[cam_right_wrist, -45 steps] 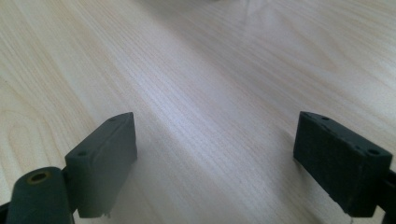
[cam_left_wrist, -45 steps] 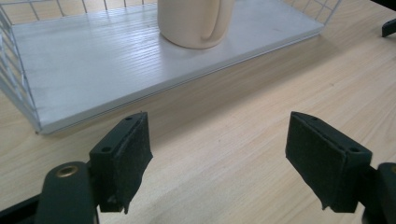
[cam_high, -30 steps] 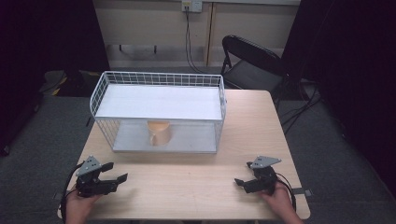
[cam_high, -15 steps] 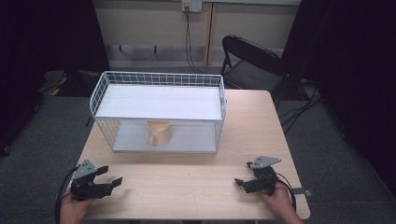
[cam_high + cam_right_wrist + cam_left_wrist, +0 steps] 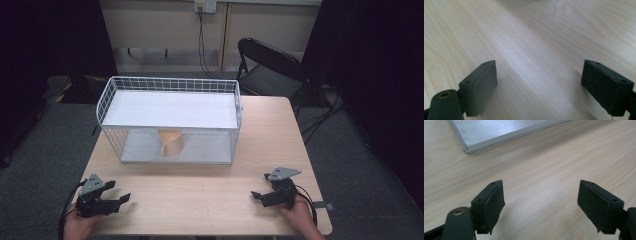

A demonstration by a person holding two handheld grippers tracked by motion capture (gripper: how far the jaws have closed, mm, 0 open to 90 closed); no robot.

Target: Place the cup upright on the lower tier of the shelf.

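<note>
A small tan ceramic-looking mug (image 5: 170, 143) stands upright on the lower shelf of the white wire rack (image 5: 170, 86) at mid-table, well apart from both grippers. The left gripper (image 5: 116, 201) and right gripper (image 5: 260, 196) rest near the table's front edge, jaws spread wide and empty. The mug is probably rigid, smooth and breakable, so its rim or handle looks the surest hold.

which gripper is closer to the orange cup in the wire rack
Left, slightly. The left gripper sits near-left of the orange cup; the right gripper sits farther off, near-right. Both open.
</note>
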